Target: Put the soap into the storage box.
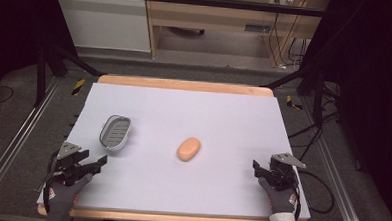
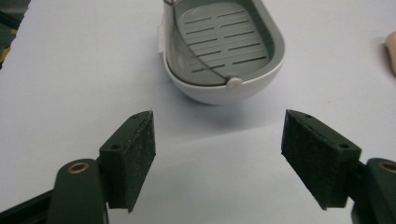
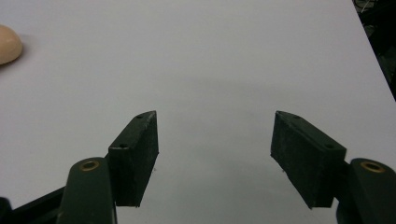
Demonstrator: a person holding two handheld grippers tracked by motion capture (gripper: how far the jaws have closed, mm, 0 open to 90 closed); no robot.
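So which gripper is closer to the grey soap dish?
The left gripper. The soap dish sits just ahead of its open jaws; the right gripper waits across the table.

Grey soap dish [image 1: 116, 132] w/ slotted insert [image 2: 223, 39] is sitting upright, empty, on table's left side. Peach oval soap bar [image 1: 188, 148] is lying flat near table centre, well apart from dish, to its right.

A recording lab is showing itself here: black curtains [image 1: 371, 73] are flanking a white-topped bench [image 1: 184, 110], metal floor rails [image 1: 12, 142] are running alongside, and cables [image 1: 281, 49] are trailing beneath wooden furniture [image 1: 213, 16] behind.
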